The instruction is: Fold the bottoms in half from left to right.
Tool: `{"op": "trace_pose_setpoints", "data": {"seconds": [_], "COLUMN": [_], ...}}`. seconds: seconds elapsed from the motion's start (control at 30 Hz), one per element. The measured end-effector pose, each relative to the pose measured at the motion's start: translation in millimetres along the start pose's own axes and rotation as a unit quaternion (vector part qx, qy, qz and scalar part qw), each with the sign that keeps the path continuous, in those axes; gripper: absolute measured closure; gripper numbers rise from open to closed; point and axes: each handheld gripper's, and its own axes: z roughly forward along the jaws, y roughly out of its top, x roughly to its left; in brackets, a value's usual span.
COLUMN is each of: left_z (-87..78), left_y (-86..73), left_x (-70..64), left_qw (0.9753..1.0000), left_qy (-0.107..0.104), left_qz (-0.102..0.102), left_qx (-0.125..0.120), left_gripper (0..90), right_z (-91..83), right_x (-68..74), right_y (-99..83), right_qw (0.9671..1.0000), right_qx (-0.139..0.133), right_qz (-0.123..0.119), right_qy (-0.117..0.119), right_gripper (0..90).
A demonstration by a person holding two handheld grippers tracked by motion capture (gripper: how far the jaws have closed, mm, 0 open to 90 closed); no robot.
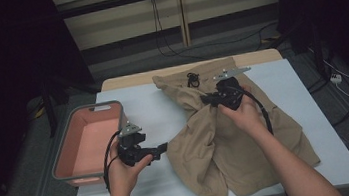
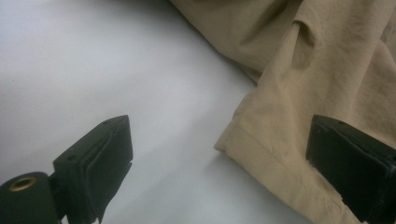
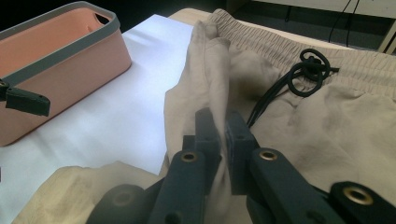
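The right gripper [image 3: 218, 140] is pinching a fold of the shorts [image 1: 247, 134] while the left gripper [image 2: 219, 163], spread wide, is nearing their hem corner [image 2: 243, 144] straight ahead.

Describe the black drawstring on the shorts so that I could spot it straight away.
On the white table, beside the pink bin, lie tan shorts. Their elastic waistband runs along the far edge. The drawstring is the knotted black cord lying just below that band, the sole dark thing on the tan cloth besides the grippers.
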Motion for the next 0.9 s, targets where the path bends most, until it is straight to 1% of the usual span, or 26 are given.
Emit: {"op": "trace_pose_setpoints", "data": {"seconds": [0.37,0.47,0.53,0.77,0.9], "left_z": [-0.4,-0.2,0.0,0.8,1.5], "left_y": [-0.2,-0.3,-0.3,-0.8,-1.0], "left_x": [0.7,0.6,0.4,0.2,-0.1], "left_qw": [1.0000,1.0000,1.0000,1.0000,1.0000], "left_qy": [0.002,0.003,0.003,0.003,0.002], "left_qz": [0.002,0.003,0.002,0.002,0.003], "left_qx": [0.002,0.002,0.001,0.002,0.004], "left_gripper": [7.4,7.4,7.4,7.1,7.1], "right_z": [-6.1,-8.1,-9.2,-16.1,-20.2], "right_x": [-5.3,-7.6,-9.4,-18.4,-23.2], "right_y": [-2.3,-3.2,-3.9,-7.1,-8.8], "right_qw": [1.0000,0.9999,0.9999,0.9997,0.9996], "right_qx": [-0.005,-0.004,0.001,0.000,0.003], "right_qz": [0.006,0.007,0.009,0.015,0.014], "right_qy": [-0.006,-0.007,-0.006,-0.017,-0.023], "right_gripper": [87.1,87.1,87.1,87.1,87.1]}}
